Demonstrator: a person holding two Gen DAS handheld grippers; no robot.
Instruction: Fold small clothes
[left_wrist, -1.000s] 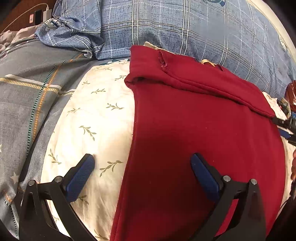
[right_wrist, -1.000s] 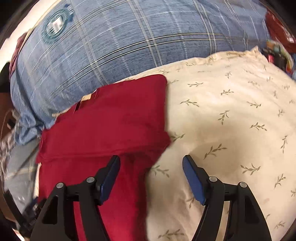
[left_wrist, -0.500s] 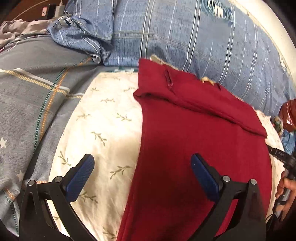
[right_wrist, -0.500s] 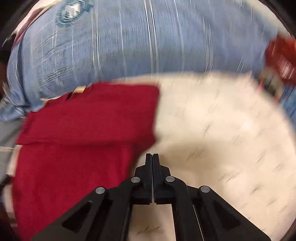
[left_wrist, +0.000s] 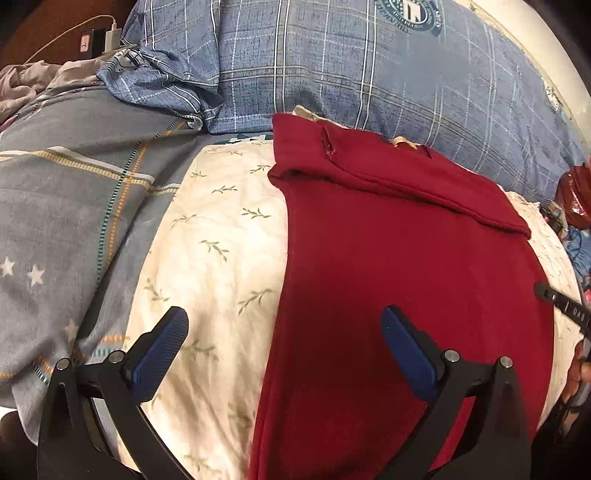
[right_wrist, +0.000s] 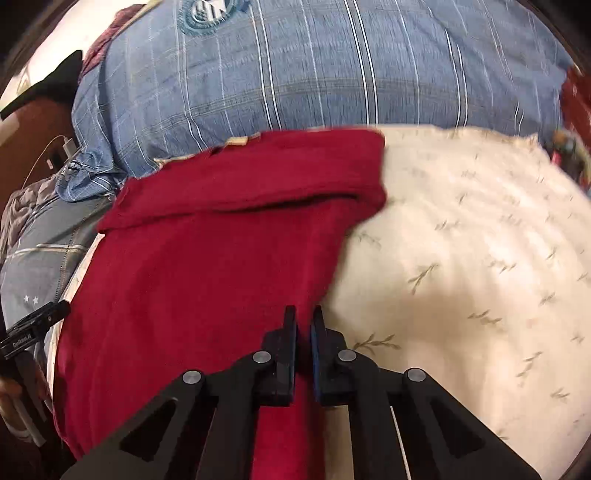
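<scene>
While the left gripper (left_wrist: 284, 339) hovers with jaws wide apart and empty, the right gripper (right_wrist: 303, 325), jaws nearly closed, pinches the red garment (right_wrist: 207, 277) edge at lower centre on the cream sheet (right_wrist: 480, 240).

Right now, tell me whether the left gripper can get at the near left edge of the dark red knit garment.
Probably yes. The left gripper has its jaws wide open, straddling that edge of the dark red knit garment, with only the cream leaf-print sheet beneath.

red garment (left_wrist: 406, 266) lower hem cut off
</scene>
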